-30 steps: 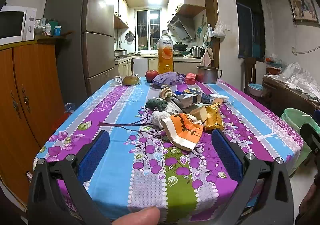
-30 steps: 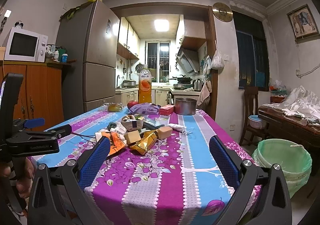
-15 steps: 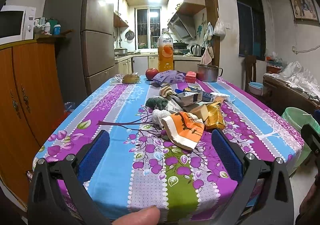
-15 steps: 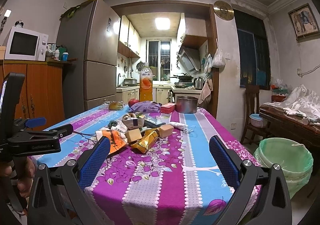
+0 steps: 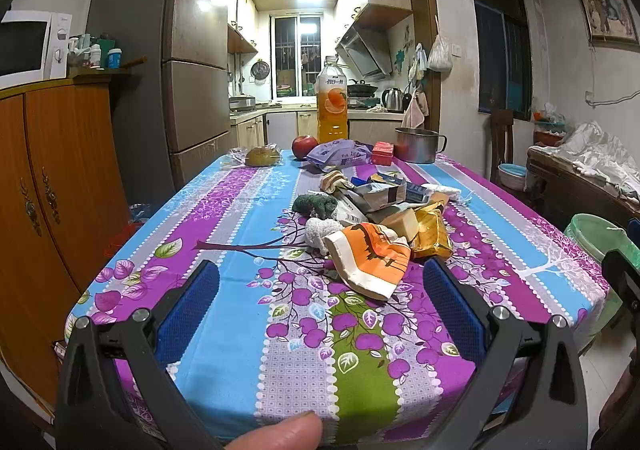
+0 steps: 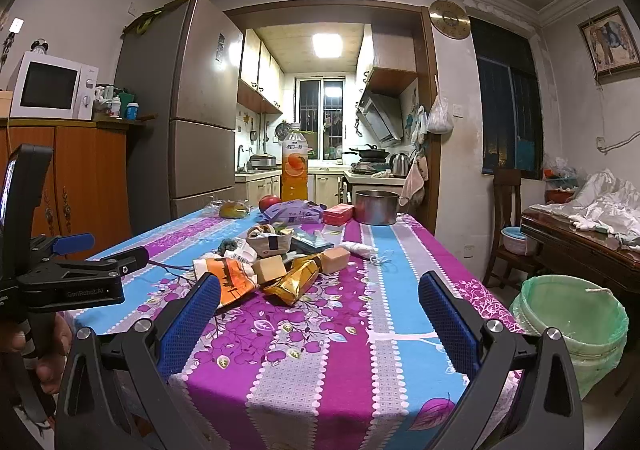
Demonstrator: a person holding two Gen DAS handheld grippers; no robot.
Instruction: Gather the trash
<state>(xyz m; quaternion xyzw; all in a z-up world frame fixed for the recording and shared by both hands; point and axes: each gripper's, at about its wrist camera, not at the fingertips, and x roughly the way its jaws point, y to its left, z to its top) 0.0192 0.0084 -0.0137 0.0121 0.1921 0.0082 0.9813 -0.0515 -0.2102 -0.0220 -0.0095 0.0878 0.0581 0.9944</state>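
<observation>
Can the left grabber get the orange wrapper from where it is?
Probably yes. The left hand-held gripper is open and empty, and the orange wrapper lies nearest on the trash pile, with only bare tablecloth before it. It must move forward first.

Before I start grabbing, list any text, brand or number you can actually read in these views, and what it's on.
"GenRobot.AI": on the left gripper body, seen from the right wrist view.
Juice bottle label: characters too blurred to read.
Purple snack bag: print too small to read.
Wall clock face: marks unreadable.
Microwave: no legible brand.
</observation>
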